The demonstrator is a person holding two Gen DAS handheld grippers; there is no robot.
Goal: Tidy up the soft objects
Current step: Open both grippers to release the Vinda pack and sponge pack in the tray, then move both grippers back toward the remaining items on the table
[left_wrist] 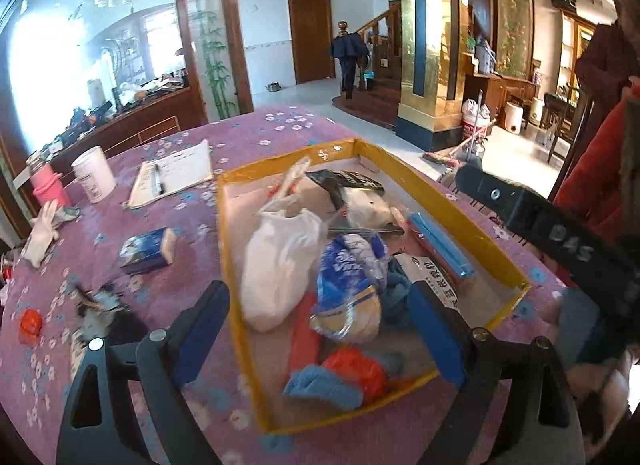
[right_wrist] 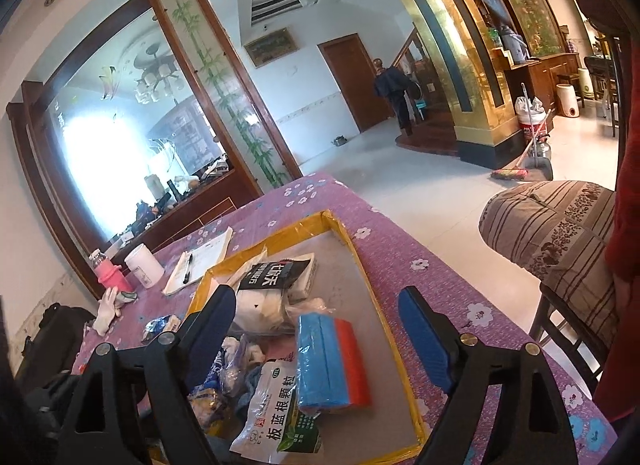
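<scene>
A shallow tray with a yellow rim (left_wrist: 452, 201) (right_wrist: 384, 301) lies on the purple flowered tablecloth, full of soft things: a white plastic bag (left_wrist: 276, 261), a blue and white packet (left_wrist: 348, 289), a blue cloth (left_wrist: 324, 385), an orange bag (left_wrist: 360, 369), a blue and orange sponge pack (right_wrist: 332, 365) and a white sachet (right_wrist: 280, 413). My left gripper (left_wrist: 316, 329) is open and empty above the tray's near end. My right gripper (right_wrist: 320, 333) is open and empty above the tray; its body (left_wrist: 536, 221) shows at the right in the left wrist view.
Left of the tray lie a tissue pack (left_wrist: 148, 249), white gloves (left_wrist: 42, 233), a red cap (left_wrist: 31, 323), a notepad with pen (left_wrist: 172, 177), a white cup (left_wrist: 94, 179) and a pink bottle (left_wrist: 48, 185). A cushioned chair (right_wrist: 560, 233) stands at the right.
</scene>
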